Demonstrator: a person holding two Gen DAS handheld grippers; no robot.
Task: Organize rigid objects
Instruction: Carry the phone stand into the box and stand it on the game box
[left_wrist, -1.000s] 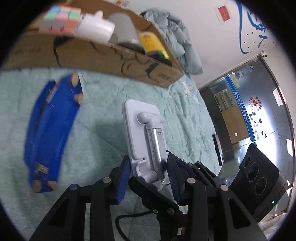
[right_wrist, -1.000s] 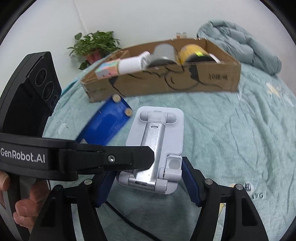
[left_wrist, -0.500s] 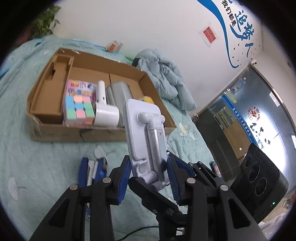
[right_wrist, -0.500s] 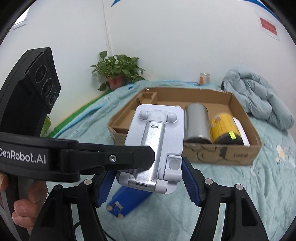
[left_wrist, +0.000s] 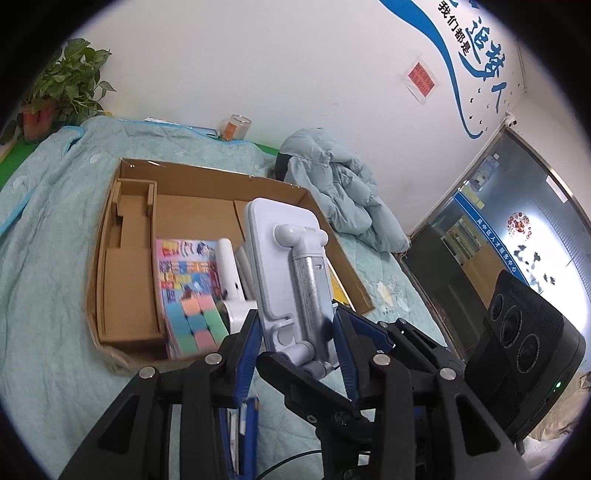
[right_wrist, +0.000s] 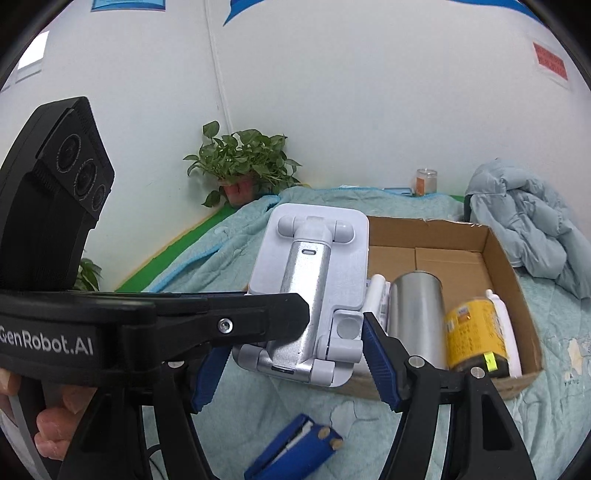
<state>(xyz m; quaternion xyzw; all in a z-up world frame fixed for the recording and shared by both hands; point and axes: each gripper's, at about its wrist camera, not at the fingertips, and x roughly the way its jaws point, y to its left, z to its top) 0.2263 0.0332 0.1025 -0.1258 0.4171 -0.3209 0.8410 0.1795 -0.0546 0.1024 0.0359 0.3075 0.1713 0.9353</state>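
Note:
A white and silver folding phone stand (left_wrist: 291, 273) is held in the air by both grippers. My left gripper (left_wrist: 295, 332) is shut on its lower end; my right gripper (right_wrist: 295, 354) is shut on the same stand (right_wrist: 314, 291). It hangs above the near edge of an open cardboard box (left_wrist: 125, 295) on the teal bedspread. The box (right_wrist: 498, 258) holds a pastel cube puzzle in its pack (left_wrist: 192, 291), a white bottle (left_wrist: 231, 273), a steel cylinder (right_wrist: 417, 321) and a yellow can (right_wrist: 472, 336). A blue stapler-like object (right_wrist: 291, 454) lies on the bed below.
A crumpled light-blue jacket (left_wrist: 340, 192) lies beyond the box on the right. A potted plant (right_wrist: 243, 166) and a small jar (right_wrist: 424, 181) stand by the wall. The box's left compartment (left_wrist: 129, 236) holds only a cardboard insert. The bedspread (left_wrist: 44, 258) spreads left of the box.
Both grippers have lifted the phone stand off the bed and carried it toward and above the box. The blue object has dropped low in both views.

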